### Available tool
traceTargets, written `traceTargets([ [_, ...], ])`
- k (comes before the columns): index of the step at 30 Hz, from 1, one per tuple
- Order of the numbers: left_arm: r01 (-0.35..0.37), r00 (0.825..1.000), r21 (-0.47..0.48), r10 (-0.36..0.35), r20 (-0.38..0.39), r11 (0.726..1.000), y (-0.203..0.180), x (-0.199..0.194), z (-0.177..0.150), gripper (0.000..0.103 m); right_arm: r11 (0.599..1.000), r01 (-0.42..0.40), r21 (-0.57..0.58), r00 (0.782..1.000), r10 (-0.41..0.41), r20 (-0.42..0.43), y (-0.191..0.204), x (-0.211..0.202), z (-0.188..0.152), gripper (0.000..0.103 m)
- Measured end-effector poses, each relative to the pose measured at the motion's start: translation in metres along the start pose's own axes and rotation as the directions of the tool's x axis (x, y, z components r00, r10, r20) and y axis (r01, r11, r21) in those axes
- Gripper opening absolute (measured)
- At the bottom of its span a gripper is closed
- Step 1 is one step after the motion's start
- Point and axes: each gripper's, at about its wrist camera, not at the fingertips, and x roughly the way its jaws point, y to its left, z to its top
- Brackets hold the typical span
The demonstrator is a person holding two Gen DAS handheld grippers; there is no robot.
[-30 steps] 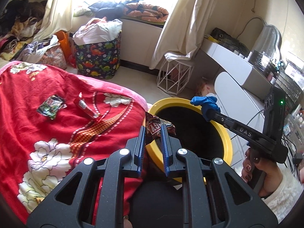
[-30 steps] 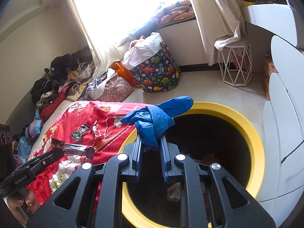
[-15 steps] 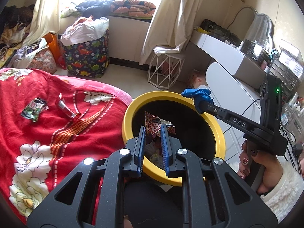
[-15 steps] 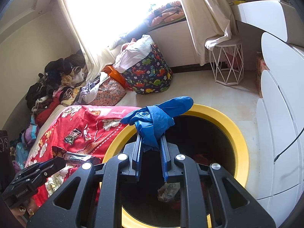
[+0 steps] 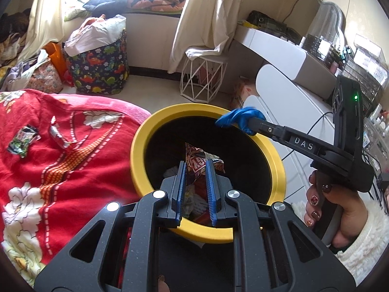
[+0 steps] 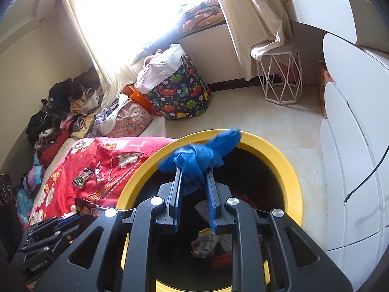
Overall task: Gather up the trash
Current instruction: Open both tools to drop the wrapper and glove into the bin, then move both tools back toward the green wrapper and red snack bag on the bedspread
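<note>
A yellow-rimmed black bin stands beside the bed's red flowered blanket. My left gripper is shut on a brown and red snack wrapper, which hangs over the bin's opening. My right gripper hangs over the bin with a blue glove between its tips. Its jaws are opening and the glove looks blurred. In the left wrist view the glove sticks out at the right gripper's tip above the far rim. Two small wrappers lie on the blanket.
Crumpled trash lies in the bin's bottom. A dinosaur-print basket and a white wire stool stand on the floor by the window. White drawers run close along the bin's right side. A person's hand holds the right gripper.
Both grippers have moved in over the bin. The snack wrapper went from above the blanket's edge to above the opening. The blue glove, sharp before, is now blurred.
</note>
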Motion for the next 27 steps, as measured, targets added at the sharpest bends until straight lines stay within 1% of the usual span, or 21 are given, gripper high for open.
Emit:
traceTargets([
  [5,0.011,1.000,0.014,-0.010,-0.026,1.000,-0.006,0.016,0.003,0.012,1.000,0.011,0.025,1.000,-0.011,0.006,-0.006,-0.001,-0.001,0.019],
  [6,0.014,1.000,0.010,-0.013,-0.027,1.000,-0.006,0.018,0.003,0.022,0.999,0.014,0.029,1.000,-0.014,0.008,-0.007,-0.002,-0.001,0.021],
  [7,0.014,1.000,0.006,-0.014,-0.027,1.000,-0.006,0.019,0.004,0.042,0.999,0.016,0.036,1.000,-0.016,0.012,-0.009,-0.003,-0.001,0.027],
  [8,0.014,1.000,0.002,-0.014,-0.025,1.000,-0.006,0.020,0.005,0.051,0.999,0.018,0.045,1.000,-0.019,0.018,-0.011,-0.004,-0.001,0.035],
  [9,0.014,1.000,-0.003,-0.014,-0.021,1.000,-0.004,0.020,0.004,0.066,0.998,0.021,0.051,1.000,-0.022,0.022,-0.013,-0.005,0.000,0.042],
  [10,0.018,1.000,-0.012,-0.018,-0.017,1.000,-0.003,0.019,0.004,0.071,0.998,0.026,0.057,0.999,-0.027,0.028,-0.014,-0.005,0.000,0.044],
  [11,0.021,1.000,-0.021,-0.021,-0.015,1.000,-0.001,0.018,0.004,0.080,0.998,0.031,0.062,0.999,-0.033,0.033,-0.016,-0.006,0.000,0.047],
  [12,0.016,1.000,-0.027,-0.017,-0.013,0.999,0.000,0.018,0.004,0.091,0.997,0.034,0.065,0.999,-0.036,0.035,-0.017,-0.006,0.000,0.051],
  [14,-0.002,1.000,-0.035,0.002,-0.005,0.999,0.001,0.016,0.003,0.093,0.996,0.050,0.068,0.998,-0.052,0.038,-0.018,-0.006,0.000,0.058],
  [16,-0.017,1.000,-0.041,0.017,0.000,0.999,0.001,0.015,0.004,0.093,0.996,0.055,0.069,0.997,-0.058,0.042,-0.018,-0.005,0.001,0.059],
  [19,-0.041,0.999,-0.053,0.042,0.011,0.998,0.007,0.011,0.005,0.093,0.997,0.059,0.058,0.997,-0.061,0.045,-0.017,-0.006,0.001,0.064],
  [21,-0.053,0.998,-0.062,0.054,0.019,0.997,0.011,0.007,0.006,0.093,0.997,0.061,0.048,0.997,-0.064,0.052,-0.014,-0.007,0.001,0.069],
  [24,-0.073,0.997,-0.070,0.075,0.032,0.995,0.017,0.002,0.007,0.093,0.998,0.057,0.034,0.996,-0.059,0.067,-0.009,-0.009,0.002,0.072],
  [27,-0.084,0.995,-0.077,0.088,0.046,0.993,0.023,-0.004,0.007,0.093,0.998,0.051,0.021,0.996,-0.052,0.069,-0.004,-0.009,0.001,0.072],
])
